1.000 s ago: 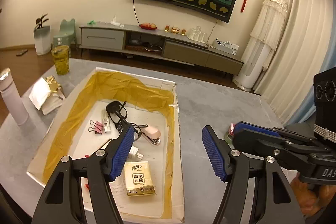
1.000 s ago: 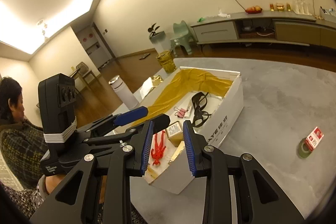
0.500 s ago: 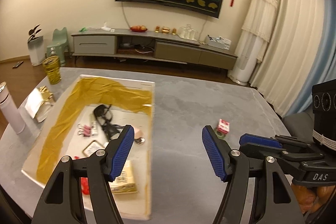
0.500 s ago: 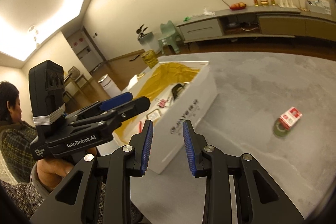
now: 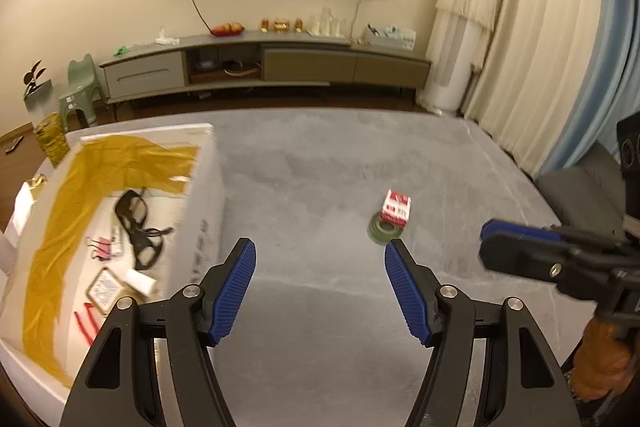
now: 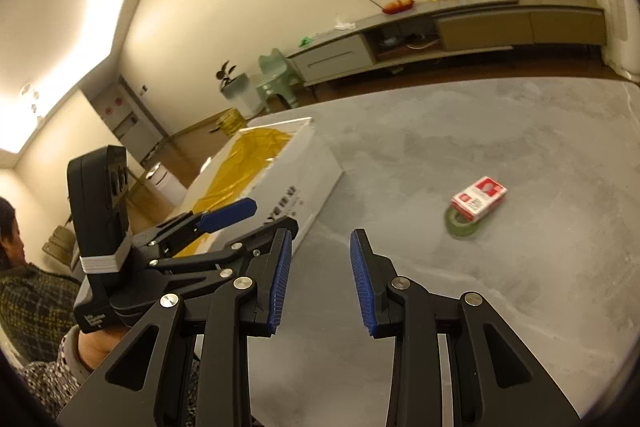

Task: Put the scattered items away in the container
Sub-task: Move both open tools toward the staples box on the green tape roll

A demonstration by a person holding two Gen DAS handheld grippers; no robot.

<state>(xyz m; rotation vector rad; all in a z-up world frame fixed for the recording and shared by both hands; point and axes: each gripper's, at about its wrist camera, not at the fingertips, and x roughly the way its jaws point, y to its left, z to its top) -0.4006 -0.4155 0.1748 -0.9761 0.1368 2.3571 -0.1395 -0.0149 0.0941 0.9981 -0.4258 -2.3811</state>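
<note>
Your left wrist camera looks forward along its open fingers across the grey table (image 5: pixel 320 163) toward the TV wall, with the white box (image 5: pixel 202 211) close on its left. Your right wrist camera sits lower and angles leftward. Both views share the box (image 6: pixel 304 187), the red pack (image 5: pixel 397 207) (image 6: pixel 479 196) and the table.

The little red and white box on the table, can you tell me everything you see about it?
The small red and white box looks like printed cardboard, closed, lying flat but tipped a little because one end rests on a green tape roll. It sits out on the grey table, apart from the white container. Its print is too blurry to read. No hand-held gripper touches it.
</note>
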